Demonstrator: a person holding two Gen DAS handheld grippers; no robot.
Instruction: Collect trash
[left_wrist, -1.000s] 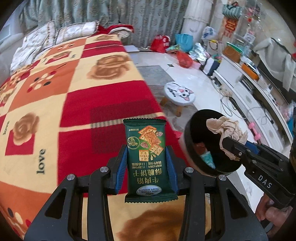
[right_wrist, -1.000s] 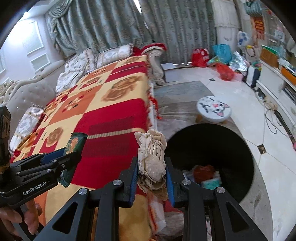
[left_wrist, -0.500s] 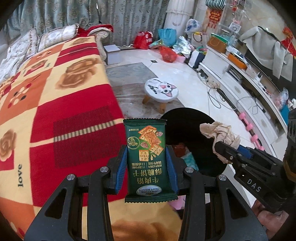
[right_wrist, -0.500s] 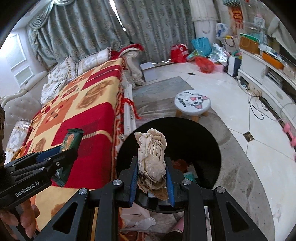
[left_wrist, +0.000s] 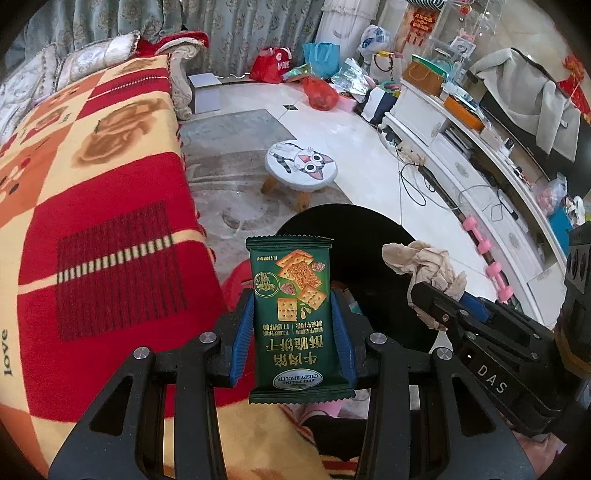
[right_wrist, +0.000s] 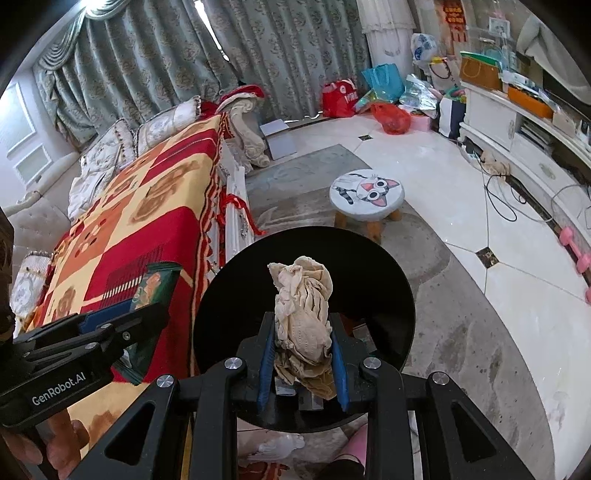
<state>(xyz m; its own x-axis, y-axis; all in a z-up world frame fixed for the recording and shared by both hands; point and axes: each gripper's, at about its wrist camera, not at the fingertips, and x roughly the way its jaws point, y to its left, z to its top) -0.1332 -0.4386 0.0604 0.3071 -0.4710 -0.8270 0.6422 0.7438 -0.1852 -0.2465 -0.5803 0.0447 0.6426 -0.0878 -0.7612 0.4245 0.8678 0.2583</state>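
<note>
My left gripper (left_wrist: 292, 325) is shut on a green biscuit packet (left_wrist: 295, 317), held upright at the bed's edge beside the black round bin (left_wrist: 354, 236). In the right wrist view the same packet (right_wrist: 151, 291) shows at the left, over the red blanket. My right gripper (right_wrist: 303, 343) is shut on a crumpled beige tissue wad (right_wrist: 303, 306) directly above the black bin (right_wrist: 384, 295). From the left wrist view the tissue wad (left_wrist: 424, 264) hangs over the bin's right side. Some trash lies inside the bin, mostly hidden.
A bed with a red and yellow blanket (left_wrist: 92, 221) fills the left. A small cat-face stool (right_wrist: 365, 194) stands on the rug beyond the bin. A white cabinet (left_wrist: 480, 147), cables and pink dumbbells (left_wrist: 487, 258) line the right. Bags (right_wrist: 384, 118) sit by the curtains.
Both grippers moved off the bed toward the bin. The tissue wad now hangs over the bin's opening, and the biscuit packet has reached the bed's edge next to it.
</note>
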